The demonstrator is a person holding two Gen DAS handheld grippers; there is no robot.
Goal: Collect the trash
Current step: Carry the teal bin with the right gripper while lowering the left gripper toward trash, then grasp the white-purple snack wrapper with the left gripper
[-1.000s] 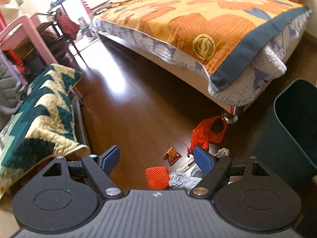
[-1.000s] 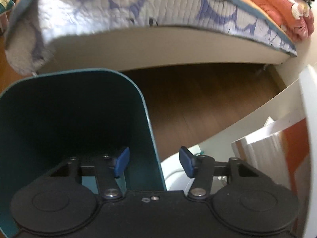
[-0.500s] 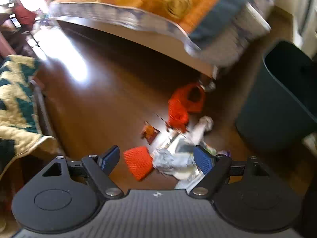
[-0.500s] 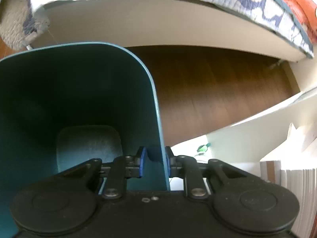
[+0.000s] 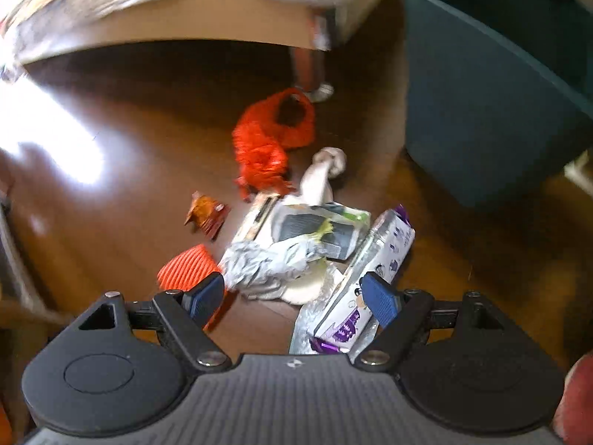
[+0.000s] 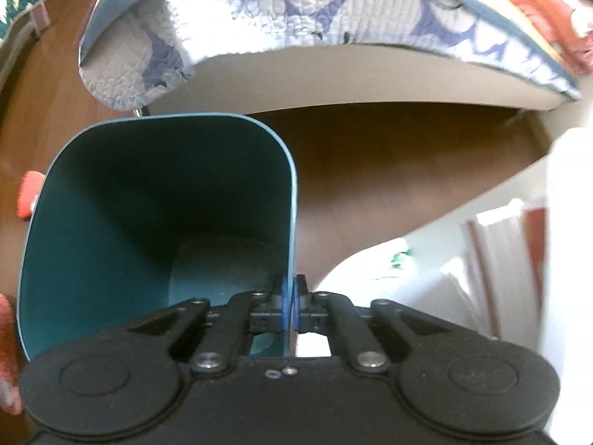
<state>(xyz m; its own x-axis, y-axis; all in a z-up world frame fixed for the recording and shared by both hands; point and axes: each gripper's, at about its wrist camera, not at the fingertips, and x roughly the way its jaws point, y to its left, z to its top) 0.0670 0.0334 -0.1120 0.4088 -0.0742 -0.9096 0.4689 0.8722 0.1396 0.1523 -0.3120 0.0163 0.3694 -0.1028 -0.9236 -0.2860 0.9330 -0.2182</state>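
A pile of trash lies on the wood floor in the left wrist view: a grey crumpled wrapper [image 5: 267,263], a silver and purple snack packet [image 5: 374,259], a white and green package [image 5: 318,222], an orange mesh piece [image 5: 187,267], a red net bag [image 5: 267,144] and a small orange wrapper [image 5: 205,215]. My left gripper [image 5: 294,294] is open and empty, just above the pile. My right gripper [image 6: 290,298] is shut on the rim of the teal trash bin [image 6: 111,222], which looks empty inside. The bin also shows in the left wrist view [image 5: 489,111].
The bed [image 6: 315,18] with a quilted cover overhangs the floor behind the bin. A bed leg [image 5: 311,70] stands just past the red net bag. White shelving with books [image 6: 500,252] is at the right of the bin.
My left gripper has dropped toward the trash pile, still open. My right gripper has closed onto the bin's rim and the bin has shifted with it.
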